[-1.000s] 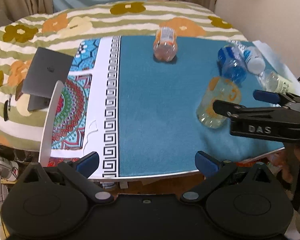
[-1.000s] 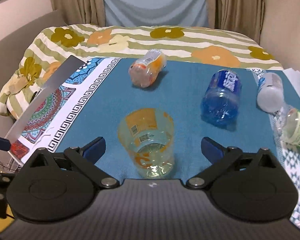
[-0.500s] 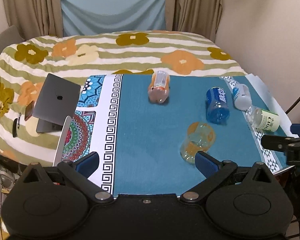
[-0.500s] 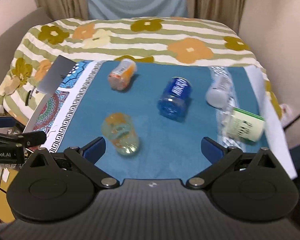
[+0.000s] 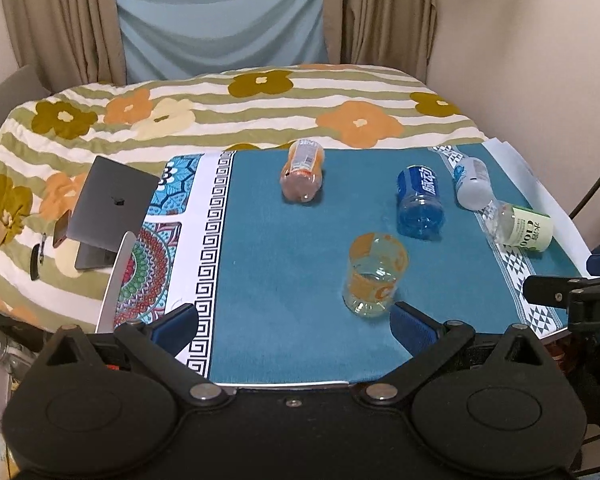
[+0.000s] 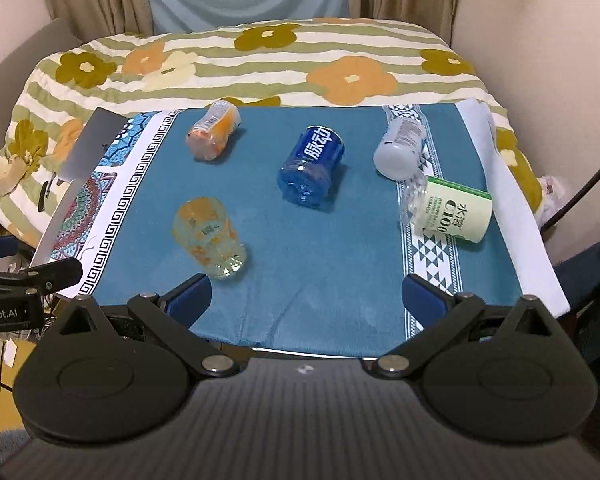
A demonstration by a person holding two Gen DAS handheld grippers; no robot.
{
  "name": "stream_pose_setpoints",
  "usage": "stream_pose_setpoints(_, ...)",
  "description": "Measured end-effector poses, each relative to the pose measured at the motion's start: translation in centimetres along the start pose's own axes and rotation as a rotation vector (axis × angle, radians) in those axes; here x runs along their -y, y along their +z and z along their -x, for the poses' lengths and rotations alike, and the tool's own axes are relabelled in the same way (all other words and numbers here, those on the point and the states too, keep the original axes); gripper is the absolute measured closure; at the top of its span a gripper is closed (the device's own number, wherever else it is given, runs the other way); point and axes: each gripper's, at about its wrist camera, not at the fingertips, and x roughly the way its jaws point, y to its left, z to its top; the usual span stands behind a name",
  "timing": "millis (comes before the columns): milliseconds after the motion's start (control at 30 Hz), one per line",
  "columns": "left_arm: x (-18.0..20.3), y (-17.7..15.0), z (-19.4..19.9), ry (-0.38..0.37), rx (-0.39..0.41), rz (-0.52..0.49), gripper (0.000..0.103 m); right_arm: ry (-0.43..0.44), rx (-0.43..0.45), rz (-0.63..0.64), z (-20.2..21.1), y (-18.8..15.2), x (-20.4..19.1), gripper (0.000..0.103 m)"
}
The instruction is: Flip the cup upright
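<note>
A clear cup with orange print [image 5: 374,276] stands on the blue cloth near the table's front edge; it also shows in the right wrist view [image 6: 209,238]. My left gripper [image 5: 294,330] is open and empty, held back over the front edge, its right finger close to the cup's base. My right gripper [image 6: 306,296] is open and empty, pulled back over the front edge, the cup ahead to its left. The right gripper's fingers [image 5: 560,292] show at the right edge of the left wrist view.
Several cut-off bottles lie on their sides on the cloth: an orange one [image 5: 302,176], a blue one [image 5: 420,200], a white one [image 5: 473,184] and a green-labelled one [image 5: 522,226]. A grey laptop [image 5: 108,208] lies on the bed to the left.
Both grippers have pulled back and up from the cup toward the table's front edge. The cup stays where it was on the cloth, free of both grippers.
</note>
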Motion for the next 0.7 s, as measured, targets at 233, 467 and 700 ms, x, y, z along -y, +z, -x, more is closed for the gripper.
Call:
stream_pose_setpoints(233,0.28,0.03,0.01,0.005,0.006,-0.003,0.000,-0.010,0.007,-0.007,-0.14,0.15,0.32,0.000)
stream_pose_setpoints(467,0.35,0.08,-0.01,0.004,0.006,-0.005,0.000,-0.016,0.007,-0.009,-0.27,0.18,0.25,0.000)
stream_pose_setpoints(700,0.28,0.21,-0.05,0.002,0.007,-0.003,0.000,-0.020,0.009,-0.014,-0.35,0.36,0.35,0.000)
